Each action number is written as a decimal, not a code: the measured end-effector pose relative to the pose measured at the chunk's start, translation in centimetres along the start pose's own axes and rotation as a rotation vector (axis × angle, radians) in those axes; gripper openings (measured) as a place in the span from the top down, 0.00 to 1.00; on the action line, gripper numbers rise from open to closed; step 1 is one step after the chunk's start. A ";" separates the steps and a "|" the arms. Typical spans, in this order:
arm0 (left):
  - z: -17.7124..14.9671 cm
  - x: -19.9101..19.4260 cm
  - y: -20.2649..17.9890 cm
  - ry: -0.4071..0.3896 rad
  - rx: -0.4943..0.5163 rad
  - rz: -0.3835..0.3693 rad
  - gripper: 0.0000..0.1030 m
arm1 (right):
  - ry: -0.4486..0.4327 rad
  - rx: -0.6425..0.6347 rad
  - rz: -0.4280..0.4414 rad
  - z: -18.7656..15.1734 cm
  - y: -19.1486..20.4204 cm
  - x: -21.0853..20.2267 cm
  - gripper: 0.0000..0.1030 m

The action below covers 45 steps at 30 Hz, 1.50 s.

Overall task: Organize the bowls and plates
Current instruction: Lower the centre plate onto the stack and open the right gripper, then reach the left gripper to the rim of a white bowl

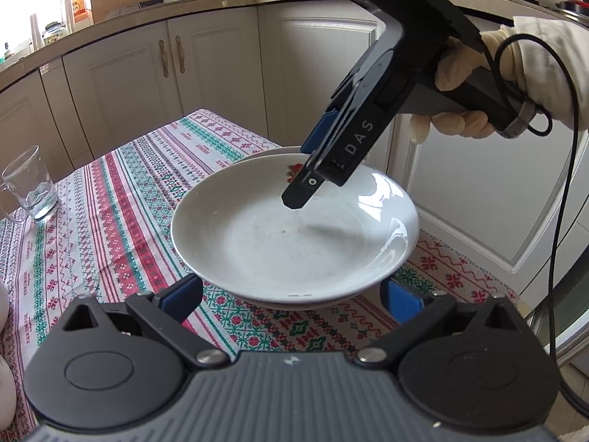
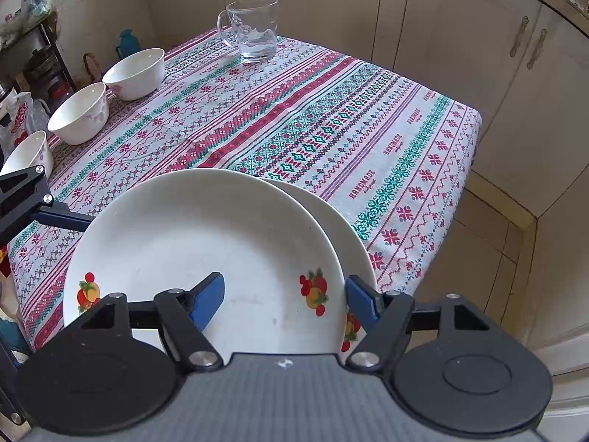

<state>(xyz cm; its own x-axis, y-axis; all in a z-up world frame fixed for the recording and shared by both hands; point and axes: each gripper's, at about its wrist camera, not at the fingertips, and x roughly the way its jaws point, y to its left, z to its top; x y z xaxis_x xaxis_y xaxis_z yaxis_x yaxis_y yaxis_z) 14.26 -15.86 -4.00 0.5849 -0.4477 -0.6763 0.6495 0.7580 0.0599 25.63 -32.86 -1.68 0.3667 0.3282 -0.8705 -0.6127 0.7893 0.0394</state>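
A white deep plate with fruit prints [image 2: 206, 243] lies on a second white plate [image 2: 346, 228] near the table's corner; the top plate also shows in the left wrist view [image 1: 287, 243]. My right gripper [image 2: 285, 300] is open, one blue pad [image 2: 210, 300] over the top plate's inside and the other [image 2: 362, 300] just outside its rim. It shows in the left wrist view [image 1: 300, 173] reaching down over the plate's far rim. My left gripper [image 1: 291, 300] is open, its blue pads either side of the plate's near edge. Three white bowls [image 2: 136, 72], [image 2: 79, 112], [image 2: 27, 154] stand along the table's left edge.
A glass mug [image 2: 256, 27] stands at the far side of the patterned tablecloth [image 2: 331, 118]; it also shows in the left wrist view [image 1: 31, 184]. Cream kitchen cabinets [image 1: 184, 66] surround the table. A cable [image 1: 563, 191] hangs from the right gripper.
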 end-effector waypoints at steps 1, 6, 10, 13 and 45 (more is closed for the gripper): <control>0.0 0.1 0.1 0.001 0.000 -0.002 0.01 | -0.001 0.000 -0.007 0.0 0.0 0.0 0.22; 0.1 0.7 0.1 0.007 0.008 -0.007 0.01 | -0.005 0.005 -0.020 -0.1 -0.1 -0.1 0.20; 0.0 0.8 0.2 0.010 0.009 -0.018 0.01 | -0.007 0.001 -0.034 -0.1 0.0 -0.2 0.20; -0.1 0.7 0.2 0.006 0.018 -0.017 0.01 | -0.010 0.006 -0.041 -0.2 0.1 -0.3 0.20; -2.8 -9.6 2.0 -0.143 -0.017 0.120 0.01 | -0.278 0.120 -0.226 -3.0 13.0 -5.8 0.00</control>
<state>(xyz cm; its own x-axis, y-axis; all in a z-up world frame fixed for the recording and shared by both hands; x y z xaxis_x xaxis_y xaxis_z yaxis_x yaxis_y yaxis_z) 8.56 -8.65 0.55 0.7216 -0.4153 -0.5539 0.5632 0.8175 0.1209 13.41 -26.08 2.38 0.6690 0.2544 -0.6984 -0.4148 0.9075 -0.0668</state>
